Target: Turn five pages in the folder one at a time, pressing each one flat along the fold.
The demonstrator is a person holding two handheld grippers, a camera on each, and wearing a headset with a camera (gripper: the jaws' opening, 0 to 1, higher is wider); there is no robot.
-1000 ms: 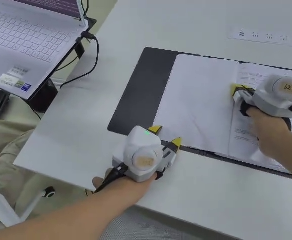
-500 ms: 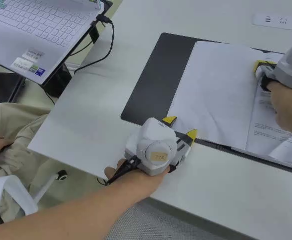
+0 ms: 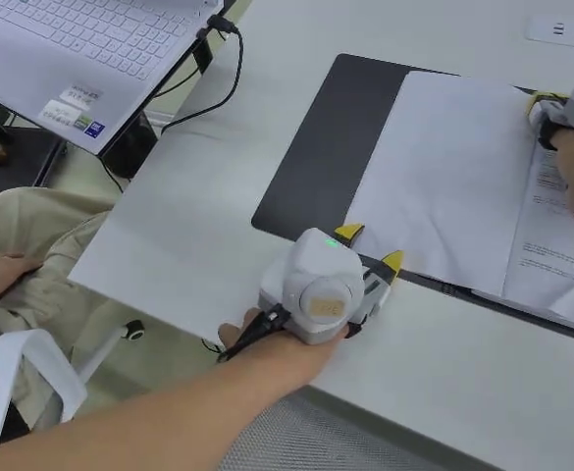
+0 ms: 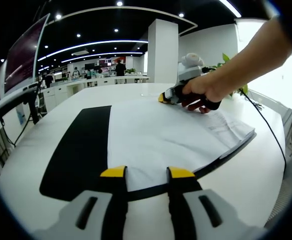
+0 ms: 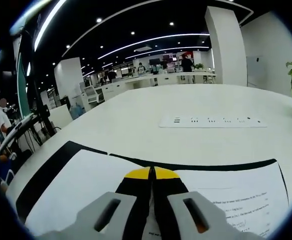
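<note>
The folder lies open on the white table, its black cover (image 3: 311,147) (image 4: 76,145) spread to the left. A blank white page (image 3: 453,167) (image 4: 150,130) (image 5: 86,185) lies turned over it, and a printed page (image 3: 561,235) (image 5: 240,200) lies to the right. My left gripper (image 3: 371,246) (image 4: 146,172) is open, its yellow tips at the folder's near edge with nothing between them. My right gripper (image 3: 545,102) (image 5: 150,173) (image 4: 173,96) is shut, tips down on the fold near the folder's far end.
An open laptop (image 3: 100,49) sits on a stand at the far left, with a black cable (image 3: 218,69) trailing over the table edge. A white power strip (image 3: 566,29) (image 5: 213,121) lies beyond the folder. Bare table (image 3: 188,226) surrounds the folder.
My right gripper has slid along the fold away from me toward the folder's far end. The left gripper has stayed at the near edge. The head camera has shifted.
</note>
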